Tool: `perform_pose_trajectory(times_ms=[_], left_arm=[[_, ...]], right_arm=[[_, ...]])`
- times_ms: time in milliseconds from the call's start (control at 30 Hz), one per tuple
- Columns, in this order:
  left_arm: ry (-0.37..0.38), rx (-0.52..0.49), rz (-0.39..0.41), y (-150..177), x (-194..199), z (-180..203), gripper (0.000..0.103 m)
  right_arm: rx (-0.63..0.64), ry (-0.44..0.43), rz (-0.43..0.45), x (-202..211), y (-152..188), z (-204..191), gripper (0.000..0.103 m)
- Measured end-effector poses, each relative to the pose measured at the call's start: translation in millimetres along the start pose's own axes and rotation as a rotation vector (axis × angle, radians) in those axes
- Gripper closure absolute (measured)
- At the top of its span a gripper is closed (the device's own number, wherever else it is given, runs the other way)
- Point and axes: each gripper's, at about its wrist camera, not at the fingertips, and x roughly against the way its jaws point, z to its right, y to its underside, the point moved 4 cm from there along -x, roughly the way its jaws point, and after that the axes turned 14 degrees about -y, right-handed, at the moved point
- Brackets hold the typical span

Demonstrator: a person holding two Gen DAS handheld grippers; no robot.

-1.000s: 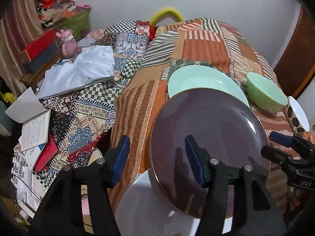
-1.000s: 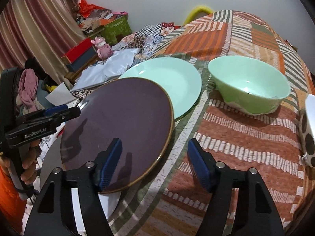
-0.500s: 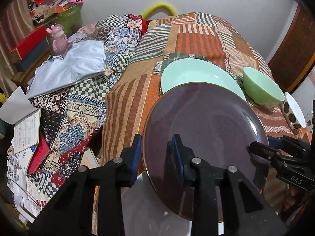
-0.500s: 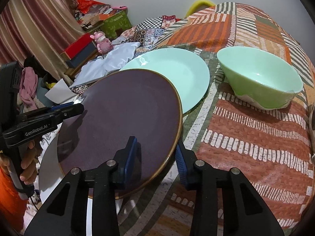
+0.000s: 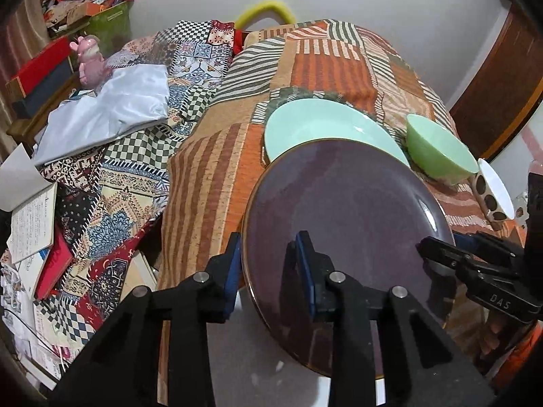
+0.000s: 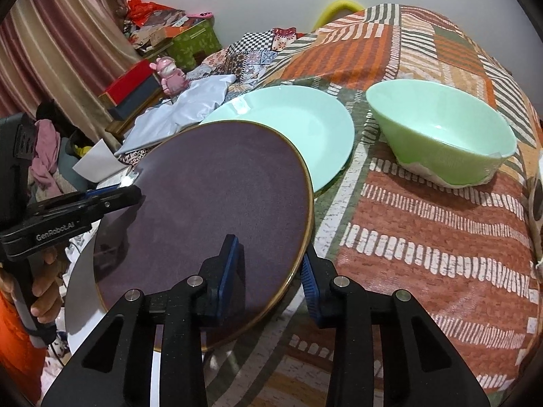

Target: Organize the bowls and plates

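A dark purple plate with a gold rim (image 5: 346,224) (image 6: 210,217) is held between both grippers, tilted above a white plate (image 5: 258,373) (image 6: 81,291). My left gripper (image 5: 269,268) is shut on its left rim. My right gripper (image 6: 271,271) is shut on its right rim and also shows in the left wrist view (image 5: 475,264). A mint green plate (image 5: 325,129) (image 6: 292,132) lies just beyond on the patchwork cloth. A green bowl (image 5: 441,152) (image 6: 441,132) stands to its right.
A white bowl with dark dots (image 5: 493,193) stands right of the green bowl. A grey-blue cloth (image 5: 108,112), a pink toy (image 5: 90,64), boxes and books (image 5: 30,227) crowd the left side. A wall is behind.
Both grippers have closed from open onto opposite rims of the purple plate. The plate has risen a little and tilted, with the cameras nearer to it.
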Motion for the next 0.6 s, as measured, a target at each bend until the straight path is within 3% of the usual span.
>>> perform_pose_trajectory(times_ms=[600], left_arm=[[0.006, 0.0, 0.027, 14.1, 28.7, 20.9, 0.073]], right_arm=[[-0.006, 0.001, 0.022, 28.7, 13.8, 5.7, 0.071]])
